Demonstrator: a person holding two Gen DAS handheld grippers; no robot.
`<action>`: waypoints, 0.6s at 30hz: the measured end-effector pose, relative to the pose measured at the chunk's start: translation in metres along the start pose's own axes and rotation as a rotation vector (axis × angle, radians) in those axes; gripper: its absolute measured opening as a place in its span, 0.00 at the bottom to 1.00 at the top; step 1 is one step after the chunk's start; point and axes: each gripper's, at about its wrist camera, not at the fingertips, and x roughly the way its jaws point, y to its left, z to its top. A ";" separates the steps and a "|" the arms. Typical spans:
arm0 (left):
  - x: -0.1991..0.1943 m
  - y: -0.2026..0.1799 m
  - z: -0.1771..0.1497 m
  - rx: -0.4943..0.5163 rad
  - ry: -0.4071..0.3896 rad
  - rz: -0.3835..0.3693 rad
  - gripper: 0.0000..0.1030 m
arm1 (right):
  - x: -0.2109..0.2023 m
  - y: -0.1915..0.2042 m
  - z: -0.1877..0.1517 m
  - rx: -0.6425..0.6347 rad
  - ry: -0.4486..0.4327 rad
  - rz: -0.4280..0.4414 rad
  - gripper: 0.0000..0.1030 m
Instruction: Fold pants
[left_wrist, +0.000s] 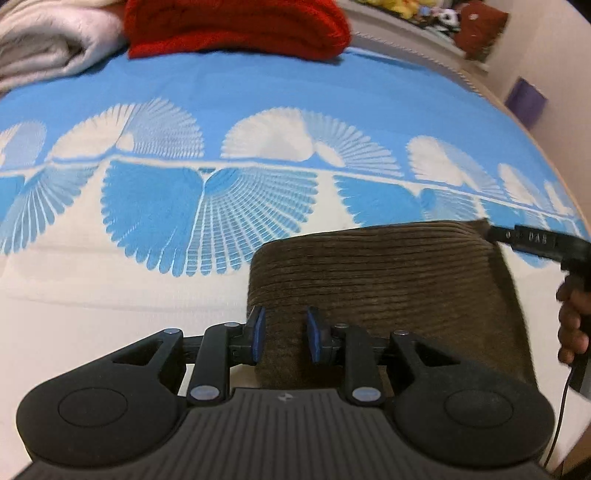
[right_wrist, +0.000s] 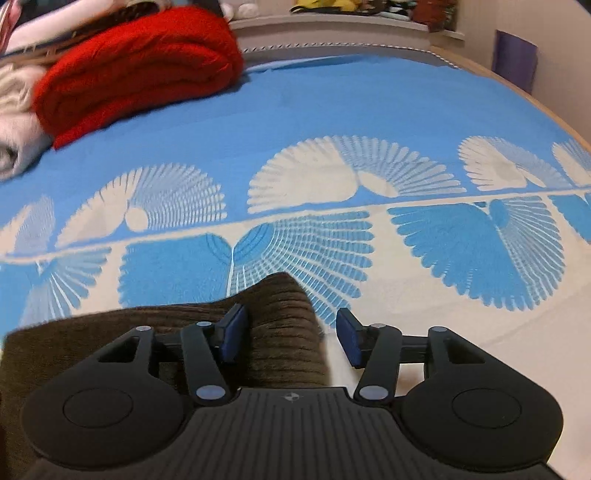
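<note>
Left gripper (left_wrist: 283, 334) points steeply down at the near left corner of the pants (left_wrist: 388, 288), and I see its two blue pads (left_wrist: 258, 334) standing on either side of a ridge of the brown corduroy. Cloth fills the narrow gap between them, so I read it as pinching the pants at that corner.

Right gripper (right_wrist: 293, 338) also tilts down over the bed (right_wrist: 369, 110). Its jaws stand spread: the left pad (right_wrist: 232, 332) lies against the cloth, while the right pad (right_wrist: 349, 341) sits clear of it over the pale sheet, so nothing is clamped there. A raised peak of the pants (right_wrist: 280, 325) lies between the two pads and points away from me.

From the left wrist view, the pants lie as a folded brown block on the near part of the bed, on the white band of the sheet, with the long axis running left to right and the corduroy ribs running the same way. At the far right corner of that block I see the tip of the right gripper (left_wrist: 524, 238) meeting the cloth, and a hand (left_wrist: 570, 321) wrapped round its handle at the right edge.

Far off on the left sit a folded red blanket (right_wrist: 140, 70) and a pale one (left_wrist: 51, 40), well apart from the pants.
</note>
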 end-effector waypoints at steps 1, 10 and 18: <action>-0.003 0.000 -0.001 0.015 0.009 0.000 0.26 | -0.010 -0.001 0.001 0.000 -0.013 0.009 0.53; -0.002 -0.019 -0.028 0.136 0.053 0.140 0.44 | -0.015 -0.009 -0.051 -0.145 0.280 0.121 0.74; -0.105 -0.038 -0.060 0.176 -0.142 0.237 0.85 | -0.137 -0.032 -0.049 -0.007 0.026 0.101 0.76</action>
